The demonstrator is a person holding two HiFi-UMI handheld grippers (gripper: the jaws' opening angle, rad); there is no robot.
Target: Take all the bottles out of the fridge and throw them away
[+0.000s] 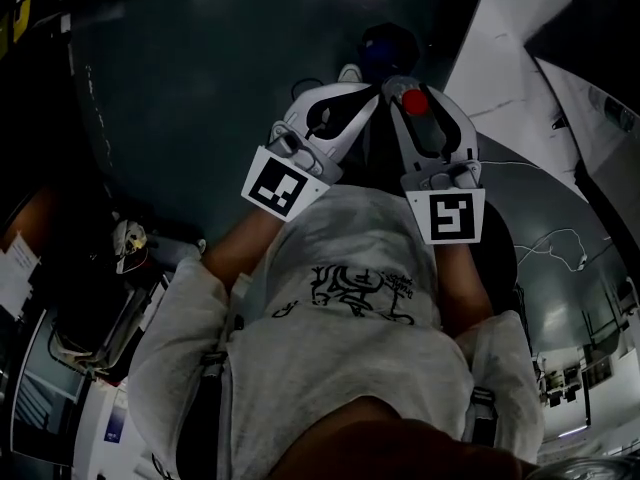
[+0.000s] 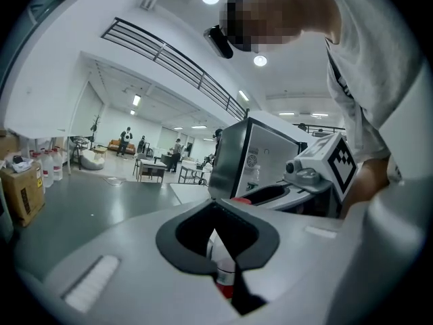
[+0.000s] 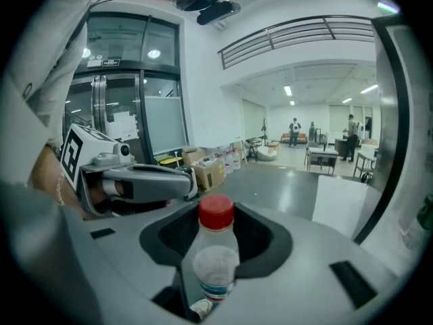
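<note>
Low centre in each gripper view, my right gripper [image 3: 216, 232] clamps a red-capped bottle [image 3: 215, 263] upright; my left gripper [image 2: 218, 234] pinches a second bottle [image 2: 223, 269], apparently cap-down.

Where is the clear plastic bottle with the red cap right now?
The clear plastic bottle stands upright between the right gripper's jaws, centre of the right gripper view; in the head view its red cap shows just right of the left gripper.
</note>
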